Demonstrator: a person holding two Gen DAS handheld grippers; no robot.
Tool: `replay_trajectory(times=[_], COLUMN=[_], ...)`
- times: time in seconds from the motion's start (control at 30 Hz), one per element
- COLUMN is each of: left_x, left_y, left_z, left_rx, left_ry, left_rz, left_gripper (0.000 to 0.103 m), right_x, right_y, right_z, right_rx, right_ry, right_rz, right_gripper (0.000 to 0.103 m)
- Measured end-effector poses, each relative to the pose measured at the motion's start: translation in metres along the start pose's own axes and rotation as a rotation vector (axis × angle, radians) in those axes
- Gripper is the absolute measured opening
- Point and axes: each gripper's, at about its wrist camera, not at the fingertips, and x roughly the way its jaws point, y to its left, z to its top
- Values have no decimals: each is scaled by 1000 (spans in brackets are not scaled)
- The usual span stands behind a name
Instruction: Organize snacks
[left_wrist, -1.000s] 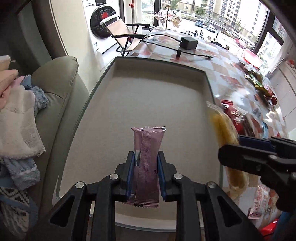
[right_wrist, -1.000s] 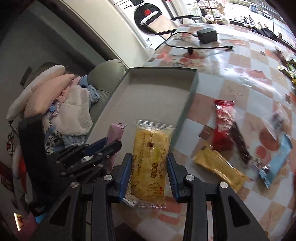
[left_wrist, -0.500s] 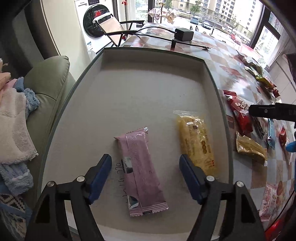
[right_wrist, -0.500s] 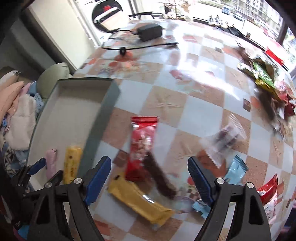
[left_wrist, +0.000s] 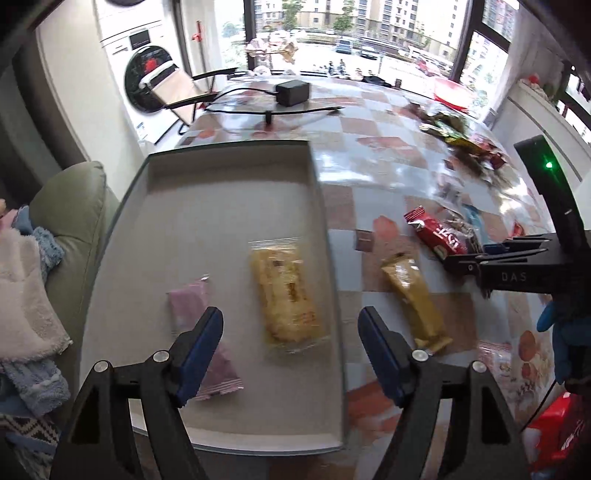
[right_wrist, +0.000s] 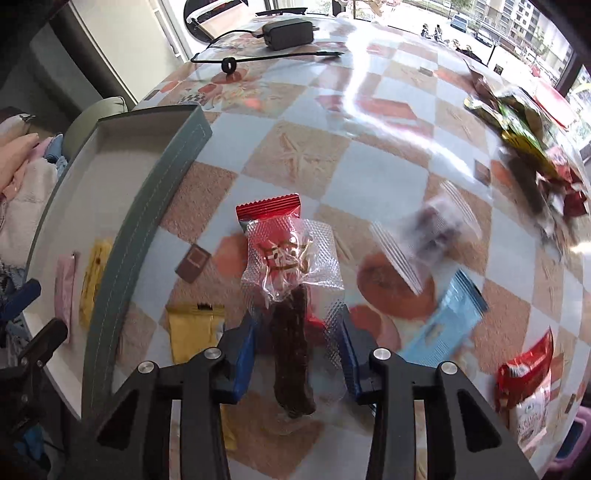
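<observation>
The right gripper (right_wrist: 297, 354) has just been closing, and its blue pads now sit against the sides of a clear crinkled plastic packet with a dark brown stick inside (right_wrist: 291, 314), so it reads as clenched on that packet. The packet lies over a red foil wrapper with a zigzag end (right_wrist: 269, 206) on the checked tabletop (right_wrist: 332, 155), a little way out from the tray's right wall; whether it is lifted clear of the red wrapper cannot be told. Just left of the pads lies a mustard-yellow packet (right_wrist: 192, 328), and to the right a light blue wrapper (right_wrist: 447, 321).

The left gripper (left_wrist: 291, 343) stands wide open and holds nothing. It hangs over the near end of the shallow grey rectangular tray (left_wrist: 229, 155), with its pads either side of a yellow cake bar in clear wrap (left_wrist: 284, 295) without touching it. A pink foil bar (left_wrist: 199, 328) lies beside that bar, nearer the tray's left wall and partly behind the left pad.

As for progress, the job looks barely started: two snacks lie in the tray's near half, and the far half is bare. Much is left on the tabletop, including the mustard-yellow, red and light blue packets near the tray and a heap of mixed wrappers (right_wrist: 524, 136) toward the far right edge (too blurred to count). The clear packet appears to be the next one bound for the tray.
</observation>
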Motion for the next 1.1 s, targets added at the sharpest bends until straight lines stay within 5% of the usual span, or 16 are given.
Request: replay_trajectory(times=[0.1,0.23,0.37,0.6,0.67,0.7,0.97,1.03,1.1], left_x=[7,40,74,84,83,82,82,82,83], left_y=[-41,-82,-88,-89,-89,-90,-101,-102,-104], left_z=[1,8,13,17,14,12,12,13,12], left_rx=[60,53,-35,-124,-147,-143,-125,-109,-95], left_ry=[52,149,237,222,215,211,186,178,155], left_rz=[-94,-15,59,98,96,95,82,76,70], left_gripper=[82,82,83,102,102,102,103,103,103], right_x=[-14,-40,-49,-49,-51,-52,-38,-30,-29], right_y=[-33,-60,-73,-101,-100,-99,-98,-94,-91], right_z=[-28,-46,-61,-111,-114,-114,-114,-113,-112], right_rx=[98,182,184,160,143,133,104,89,67], right_ry=[4,-53,-52,-10,-19,-29,-17,5,-9], right_rz=[76,142,99,-26,-76,-97,-129,-139,-149], right_gripper=[41,41,41,44,64,86,91,103,103])
